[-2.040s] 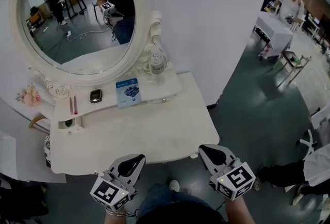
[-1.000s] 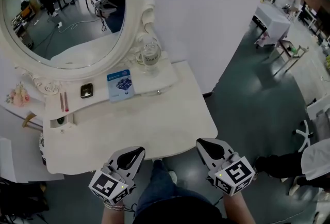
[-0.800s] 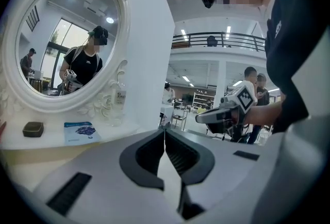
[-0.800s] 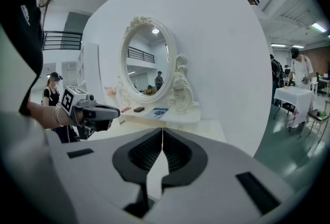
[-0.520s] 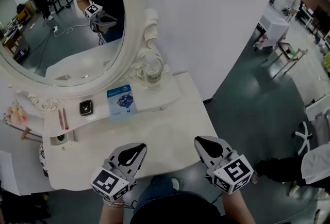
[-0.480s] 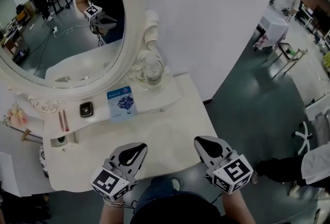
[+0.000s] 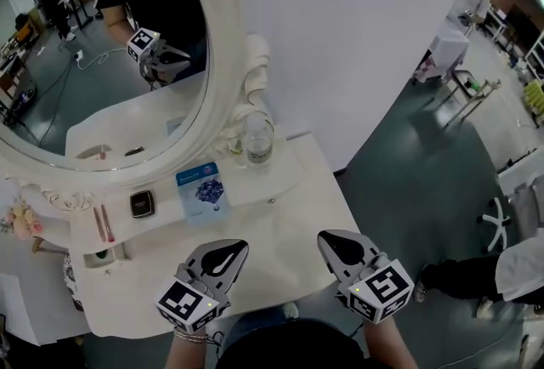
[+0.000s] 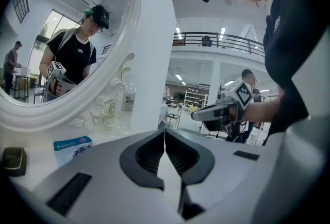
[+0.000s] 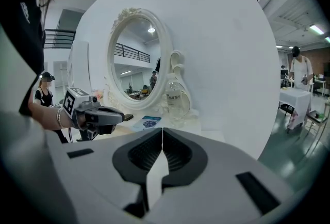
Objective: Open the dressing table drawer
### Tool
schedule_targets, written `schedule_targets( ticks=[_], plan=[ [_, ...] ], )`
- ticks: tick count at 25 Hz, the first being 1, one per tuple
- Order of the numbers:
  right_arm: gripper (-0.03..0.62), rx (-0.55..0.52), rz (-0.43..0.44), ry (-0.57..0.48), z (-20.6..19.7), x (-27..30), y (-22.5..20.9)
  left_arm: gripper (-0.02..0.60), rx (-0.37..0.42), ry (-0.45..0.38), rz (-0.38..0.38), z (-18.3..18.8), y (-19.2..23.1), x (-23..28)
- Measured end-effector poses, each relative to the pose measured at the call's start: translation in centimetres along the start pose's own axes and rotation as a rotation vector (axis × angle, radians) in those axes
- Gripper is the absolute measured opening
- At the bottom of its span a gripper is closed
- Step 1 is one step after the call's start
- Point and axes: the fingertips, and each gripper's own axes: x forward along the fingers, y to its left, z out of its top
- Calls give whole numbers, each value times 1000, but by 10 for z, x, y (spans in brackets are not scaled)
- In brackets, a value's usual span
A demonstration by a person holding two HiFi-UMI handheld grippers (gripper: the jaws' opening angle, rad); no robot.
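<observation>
The white dressing table [image 7: 280,231] stands below me, with an oval mirror [image 7: 102,61] behind it. Across its back runs a raised shelf, and a small knob [image 7: 270,200] shows on the shelf's front. The table's own front face is hidden under its edge. My left gripper [image 7: 228,250] hovers over the near edge, shut and empty [image 8: 164,132]. My right gripper [image 7: 334,240] hovers beside it to the right, also shut with nothing in it [image 9: 162,131]. Each gripper is visible in the other's view.
On the shelf sit a clear bottle [image 7: 257,138], a blue packet [image 7: 202,186], a dark compact [image 7: 141,204] and thin sticks [image 7: 102,223]. A white wall rises behind. To the right, on the floor, are a chair base [image 7: 501,223] and a person's leg [image 7: 459,274].
Both grippers have moved forward from in front of the table to over its near edge, and they are still shut. The mirror and shelf now look closer.
</observation>
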Motion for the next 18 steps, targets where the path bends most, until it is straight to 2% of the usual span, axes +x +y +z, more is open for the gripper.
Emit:
schedule_targets(
  ticks=[13,18],
  plan=[
    [20,26,-33,43,-3,34,-5,21,-38,47,-87,-23,17,18],
    [20,34,-44,55,-5,48,-6,21,-51,75,-74,-31,32,20]
  ],
)
